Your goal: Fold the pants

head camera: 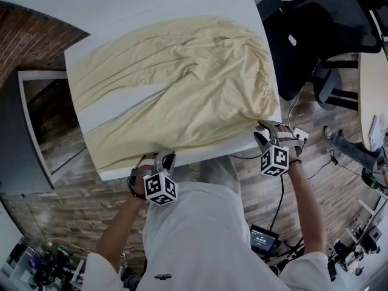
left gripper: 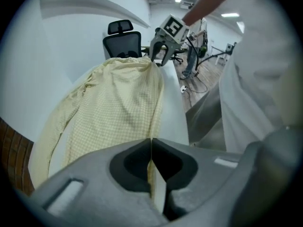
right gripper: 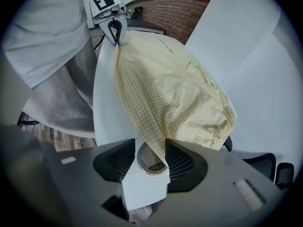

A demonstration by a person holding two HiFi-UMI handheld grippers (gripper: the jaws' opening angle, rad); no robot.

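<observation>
Pale yellow checked pants [head camera: 182, 71] lie spread on a white table [head camera: 230, 8], the legs toward the left and the gathered waistband at the right. At the near edge my left gripper [head camera: 162, 157] is shut on the hem end of the near leg. In the left gripper view the cloth [left gripper: 118, 103] runs down into the closed jaws [left gripper: 151, 148]. My right gripper [head camera: 267, 132] stands at the near waistband corner. Its jaws [right gripper: 151, 148] are apart, with a narrow tip of cloth [right gripper: 175, 93] lying between them, unpressed. Each gripper shows in the other's view: right [left gripper: 158, 60], left [right gripper: 116, 39].
A black office chair [head camera: 303, 41] stands just beyond the table's right edge. A round cable hole [right gripper: 151, 162] sits in the tabletop under the right jaws. A dark cabinet [head camera: 36, 120] stands left of the table. On the wooden floor lie cables and a small screen device [head camera: 262, 240].
</observation>
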